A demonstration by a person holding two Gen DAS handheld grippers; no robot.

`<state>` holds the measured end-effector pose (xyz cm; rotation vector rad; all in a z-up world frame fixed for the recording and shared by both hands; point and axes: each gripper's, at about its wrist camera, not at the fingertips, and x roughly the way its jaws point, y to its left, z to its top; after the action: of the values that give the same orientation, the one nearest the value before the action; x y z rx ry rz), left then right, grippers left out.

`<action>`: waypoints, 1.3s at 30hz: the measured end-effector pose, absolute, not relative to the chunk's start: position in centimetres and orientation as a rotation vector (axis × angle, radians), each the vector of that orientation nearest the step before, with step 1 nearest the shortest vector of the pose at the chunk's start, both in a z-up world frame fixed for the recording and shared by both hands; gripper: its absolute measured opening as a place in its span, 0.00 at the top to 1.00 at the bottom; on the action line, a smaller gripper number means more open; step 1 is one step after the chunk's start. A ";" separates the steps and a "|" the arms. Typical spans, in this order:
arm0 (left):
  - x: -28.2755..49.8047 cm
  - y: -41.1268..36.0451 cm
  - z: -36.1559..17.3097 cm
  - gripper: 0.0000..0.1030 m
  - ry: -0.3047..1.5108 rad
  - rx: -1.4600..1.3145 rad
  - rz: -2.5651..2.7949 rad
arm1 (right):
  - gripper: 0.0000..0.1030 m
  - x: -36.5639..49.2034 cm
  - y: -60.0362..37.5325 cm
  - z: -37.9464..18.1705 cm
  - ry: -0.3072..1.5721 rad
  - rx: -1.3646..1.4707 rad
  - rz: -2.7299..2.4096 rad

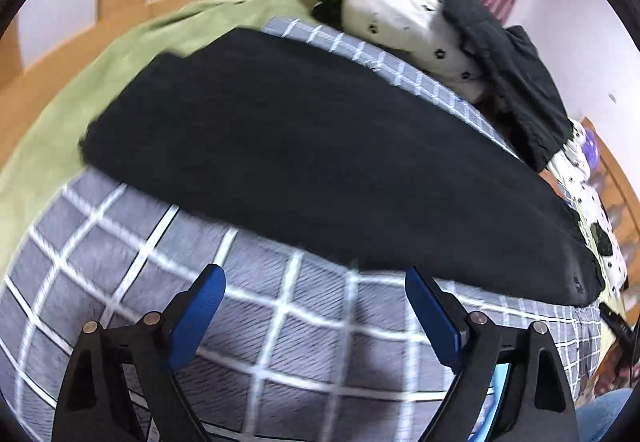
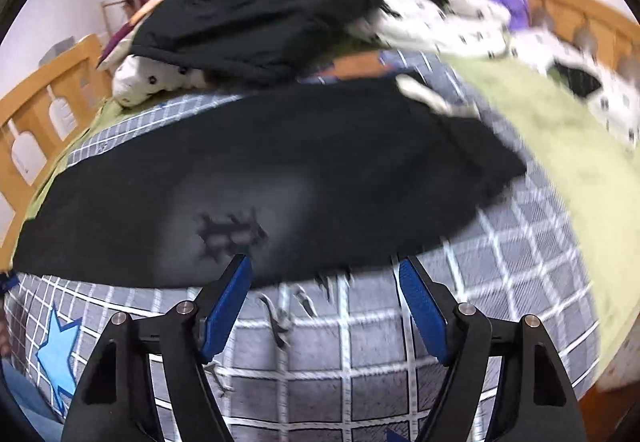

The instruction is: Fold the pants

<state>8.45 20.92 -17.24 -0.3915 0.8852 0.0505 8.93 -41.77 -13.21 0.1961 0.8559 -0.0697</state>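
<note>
**Black pants lie crosswise ahead of both open grippers**

Left wrist view: the left gripper (image 1: 316, 278) hovers over the grey checked bedspread (image 1: 280, 342), jaws apart and empty. The black pants (image 1: 320, 162) lie flat just ahead, long axis running across the view from upper left to lower right; their near edge sits just beyond the fingertips.

Right wrist view: the right gripper (image 2: 326, 268) has its jaws apart and empty, tips at the near edge of the pants (image 2: 280, 170), so this one appears the closer. A green blanket (image 2: 560, 146), a heap of dark clothing (image 2: 260, 26) and a wooden bed rail (image 2: 52, 90) border the bed.
</note>
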 end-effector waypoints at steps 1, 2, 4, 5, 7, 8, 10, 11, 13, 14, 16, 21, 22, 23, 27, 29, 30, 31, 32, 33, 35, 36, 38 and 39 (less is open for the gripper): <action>8.3 21.2 -17.7 0.14 0.882 -0.408 0.047 | 0.26 8.6 -42.4 -14.1 0.852 0.231 -0.071; 8.2 21.3 -18.0 0.14 0.878 -0.423 0.040 | 0.26 8.3 -42.5 -14.5 0.844 0.252 -0.071; 8.3 21.6 -18.3 0.14 0.857 -0.439 0.037 | 0.26 8.1 -43.2 -15.3 0.822 0.312 -0.065; 8.5 21.8 -18.3 0.14 0.851 -0.445 0.042 | 0.26 8.2 -43.5 -15.7 0.817 0.336 -0.058; 9.6 21.9 -18.4 0.17 0.865 -0.457 0.047 | 0.26 9.0 -43.8 -16.2 0.821 0.394 -0.035; 10.2 21.9 -18.5 0.19 0.865 -0.466 0.059 | 0.26 9.4 -43.9 -16.6 0.819 0.432 -0.020; 11.3 22.1 -18.7 0.33 0.879 -0.482 0.090 | 0.26 10.7 -44.2 -17.2 0.829 0.479 -0.002; 11.8 22.2 -18.8 0.39 0.884 -0.493 0.109 | 0.27 11.2 -44.0 -17.4 0.834 0.481 -0.005; 12.1 22.7 -19.2 0.57 0.879 -0.528 0.147 | 0.40 12.2 -43.5 -17.8 0.837 0.464 -0.013; 12.2 23.1 -19.3 0.65 0.877 -0.544 0.161 | 0.51 12.8 -43.4 -18.0 0.844 0.453 -0.018; 12.6 23.7 -19.2 0.90 0.897 -0.566 0.191 | 0.73 13.7 -43.0 -17.9 0.846 0.424 -0.044; 12.2 22.7 -14.5 0.92 0.769 -0.471 0.187 | 0.84 14.4 -41.3 -12.9 0.712 0.314 0.014; 12.5 22.2 -13.1 0.92 0.737 -0.440 0.192 | 0.84 14.7 -40.9 -12.0 0.695 0.289 0.022; 12.9 21.9 -12.0 0.92 0.712 -0.425 0.192 | 0.84 15.1 -40.6 -10.9 0.679 0.267 0.026; 15.6 21.3 -8.4 0.92 0.630 -0.384 0.200 | 0.85 17.2 -40.3 -8.0 0.637 0.216 0.033; 17.6 21.0 -7.2 0.92 0.591 -0.343 0.223 | 0.85 18.3 -40.5 -7.1 0.617 0.221 0.035; 18.4 20.9 -7.1 0.92 0.580 -0.328 0.234 | 0.85 19.0 -40.7 -6.9 0.609 0.230 0.035; 19.7 20.7 -7.0 0.92 0.572 -0.318 0.243 | 0.85 19.9 -41.0 -6.7 0.601 0.245 0.037; 20.9 20.5 -7.1 0.92 0.569 -0.310 0.250 | 0.85 20.6 -41.1 -6.7 0.595 0.257 0.038; 21.9 20.4 -7.4 0.92 0.563 -0.301 0.260 | 0.85 21.3 -41.4 -6.8 0.588 0.267 0.039; 23.9 19.8 -8.0 0.92 0.552 -0.260 0.279 | 0.85 23.2 -41.4 -7.1 0.578 0.270 0.037; 24.8 19.3 -8.5 0.92 0.550 -0.229 0.289 | 0.85 24.4 -41.2 -7.3 0.577 0.261 0.032; 27.2 18.3 -9.4 0.92 0.543 -0.148 0.305 | 0.85 26.3 -40.8 -7.9 0.580 0.254 0.022; 27.8 17.9 -9.7 0.91 0.542 -0.111 0.309 | 0.85 27.3 -40.7 -8.2 0.584 0.253 0.016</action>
<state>27.80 17.92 -9.71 -0.1114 0.5420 0.3093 27.30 -40.70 -8.20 0.2533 0.5840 0.0161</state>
